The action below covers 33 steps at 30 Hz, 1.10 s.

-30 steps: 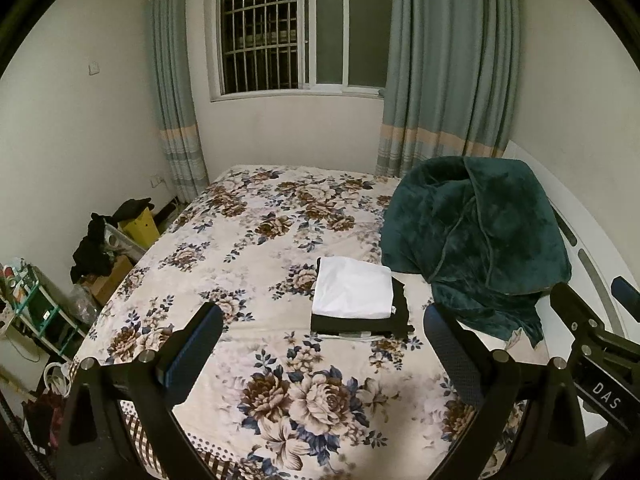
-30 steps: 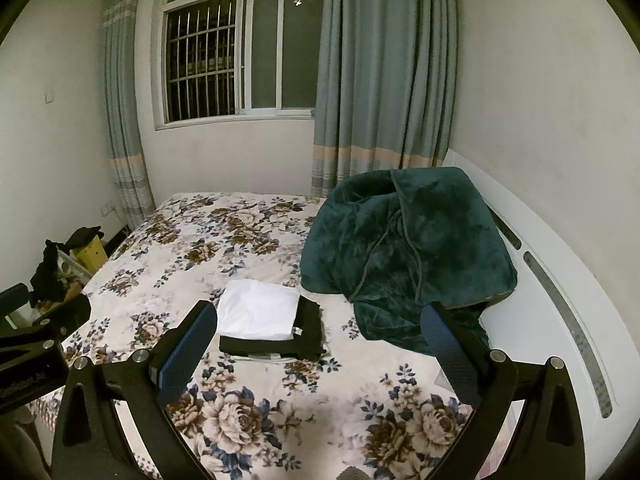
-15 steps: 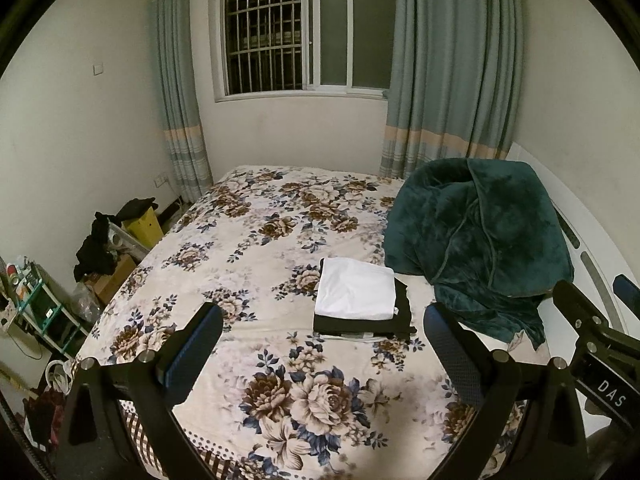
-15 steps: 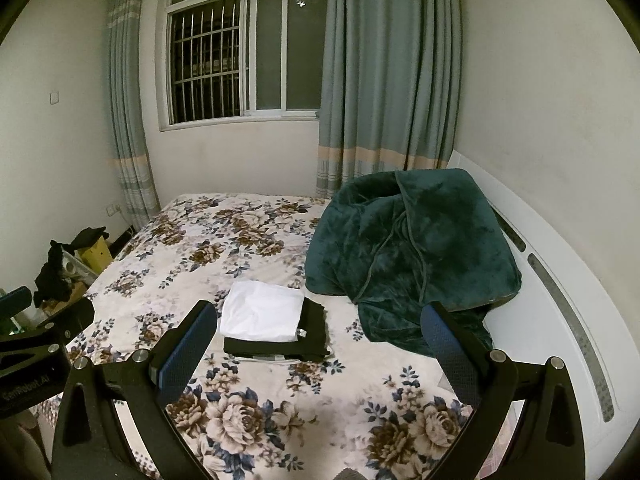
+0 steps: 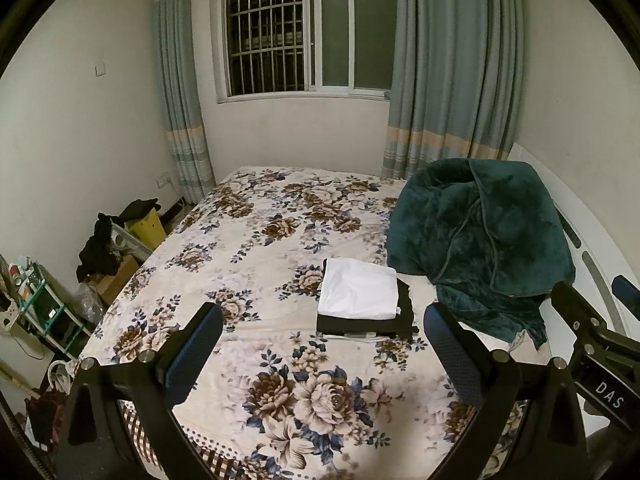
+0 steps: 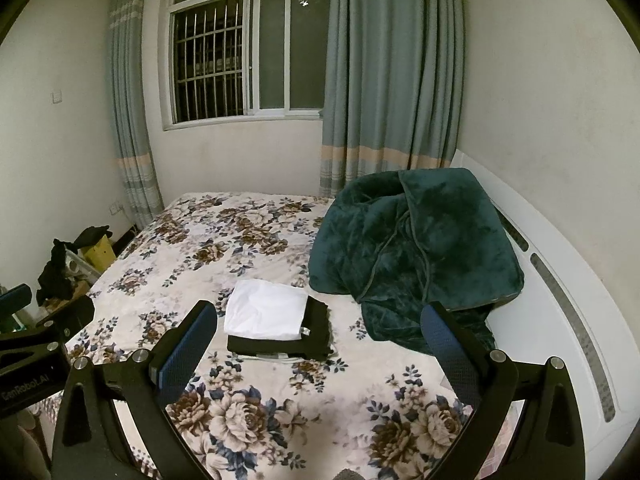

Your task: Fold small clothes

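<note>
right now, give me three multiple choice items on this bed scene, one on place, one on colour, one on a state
1. Where does the white garment lie?
A. on the black garment
B. on the blanket
C. on the floor

2. What colour is the blanket?
A. red
B. dark green
C. yellow

3. How do the claws stand?
A. both shut on cloth
B. left open, right shut
C. both open, empty

Answers: 1 A, the white fold rests atop the black one on the bed. 2 B, its plush is dark green. 3 C, each view shows fingers wide apart with nothing between them.

Dim indoor light, dark window (image 5: 308,36), sharp focus, fisheye bending, black vignette corners
</note>
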Each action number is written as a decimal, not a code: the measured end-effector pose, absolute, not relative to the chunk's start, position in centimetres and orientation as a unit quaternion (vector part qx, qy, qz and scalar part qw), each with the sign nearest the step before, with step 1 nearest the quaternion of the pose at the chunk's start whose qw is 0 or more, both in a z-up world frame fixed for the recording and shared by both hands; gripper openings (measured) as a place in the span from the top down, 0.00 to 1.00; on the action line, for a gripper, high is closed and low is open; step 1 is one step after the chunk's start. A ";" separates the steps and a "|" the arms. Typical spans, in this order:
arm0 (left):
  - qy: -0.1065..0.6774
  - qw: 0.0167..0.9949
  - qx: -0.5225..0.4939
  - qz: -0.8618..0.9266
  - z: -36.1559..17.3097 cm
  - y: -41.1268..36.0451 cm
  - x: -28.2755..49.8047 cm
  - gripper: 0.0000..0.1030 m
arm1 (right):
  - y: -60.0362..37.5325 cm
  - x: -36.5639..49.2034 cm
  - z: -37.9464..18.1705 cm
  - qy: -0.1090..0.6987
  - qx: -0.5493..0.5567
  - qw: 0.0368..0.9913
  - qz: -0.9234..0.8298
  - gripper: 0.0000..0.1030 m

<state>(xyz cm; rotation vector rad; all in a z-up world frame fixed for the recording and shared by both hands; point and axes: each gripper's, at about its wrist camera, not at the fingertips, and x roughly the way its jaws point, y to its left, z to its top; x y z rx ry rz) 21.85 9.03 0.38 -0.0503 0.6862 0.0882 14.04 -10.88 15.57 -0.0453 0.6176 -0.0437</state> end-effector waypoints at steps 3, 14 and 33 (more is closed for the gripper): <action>0.336 0.940 -0.026 0.045 0.4 9.3 21.7 0.00 | -10.9 14.0 15.5 0.305 -0.021 0.952 -0.021 0.00; 0.336 0.940 -0.026 0.045 0.3 9.2 21.7 0.00 | -10.7 13.6 15.3 0.304 -0.022 0.952 -0.022 0.00; 0.335 0.941 -0.025 0.045 0.4 9.7 21.6 0.00 | -10.6 13.0 14.9 0.302 -0.021 0.953 -0.026 0.00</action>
